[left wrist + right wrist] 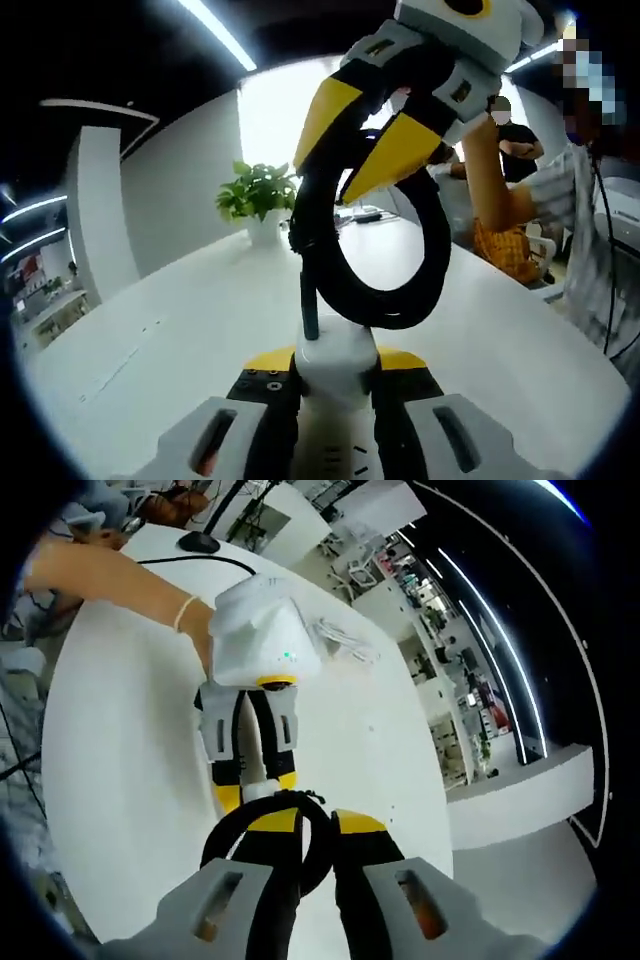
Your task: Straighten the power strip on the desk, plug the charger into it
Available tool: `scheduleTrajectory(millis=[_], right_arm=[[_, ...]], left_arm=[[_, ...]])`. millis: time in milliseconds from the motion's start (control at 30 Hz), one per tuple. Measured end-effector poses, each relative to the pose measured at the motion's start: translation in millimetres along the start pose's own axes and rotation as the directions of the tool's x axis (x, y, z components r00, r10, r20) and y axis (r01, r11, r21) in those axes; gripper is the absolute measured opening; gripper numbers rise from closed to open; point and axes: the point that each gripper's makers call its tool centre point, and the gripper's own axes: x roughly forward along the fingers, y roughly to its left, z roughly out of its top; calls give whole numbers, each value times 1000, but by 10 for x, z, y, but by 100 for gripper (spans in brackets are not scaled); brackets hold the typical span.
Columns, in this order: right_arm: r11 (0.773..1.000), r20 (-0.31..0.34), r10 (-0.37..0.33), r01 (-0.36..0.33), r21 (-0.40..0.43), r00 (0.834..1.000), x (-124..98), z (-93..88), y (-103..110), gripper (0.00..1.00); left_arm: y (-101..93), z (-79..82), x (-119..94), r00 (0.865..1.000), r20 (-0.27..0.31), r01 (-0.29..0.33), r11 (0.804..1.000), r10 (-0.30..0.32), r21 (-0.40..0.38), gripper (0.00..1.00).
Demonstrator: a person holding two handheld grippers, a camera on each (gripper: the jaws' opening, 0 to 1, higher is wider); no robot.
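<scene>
My left gripper (335,360) is shut on one end of the white power strip (335,378), held up above the white desk (160,330). The strip's black cord (432,262) rises from that end and curls into a loop. My right gripper (322,182) comes in from the top, its yellow jaws shut on the cord's upper turn. In the right gripper view my right gripper (315,825) pinches the looped cord (222,848). Just beyond it the left gripper (258,790) holds the power strip (256,742). A white charger with its thin cable (340,640) lies farther off on the desk (120,780).
A potted green plant (258,192) stands at the desk's far side. A person in orange (505,240) sits at the right, and a person's bare arm (120,580) reaches to the left gripper. A black mouse with its cable (200,542) lies near the desk's far edge.
</scene>
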Motion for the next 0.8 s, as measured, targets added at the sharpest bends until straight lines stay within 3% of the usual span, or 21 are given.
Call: scheduleTrajectory(millis=[100, 200, 367, 533, 667, 800], right_arm=[[1000, 53, 8, -7, -14, 999, -5, -29, 21, 24], [1000, 109, 6, -5, -16, 994, -18, -52, 26, 28], [997, 244, 48, -63, 54, 969, -67, 17, 71, 42], [984, 397, 47, -110, 138, 916, -176, 84, 57, 48], [956, 534, -19, -140, 256, 846, -309, 120, -63, 48], [931, 580, -69, -157, 331, 812, -337, 29, -151, 49]], left_arm=[[-10, -13, 43, 1000, -8, -5, 1000, 5, 29, 26], [3, -17, 35, 1000, -1, -7, 1000, 7, 26, 26], [-2, -16, 34, 1000, 16, -7, 1000, 6, 26, 26], [-23, -24, 21, 999, 45, -20, 998, 17, 66, 26], [-27, -22, 8, 997, 70, -37, 996, 31, 75, 26], [-26, -12, 8, 996, 79, -52, 996, 46, 73, 26]])
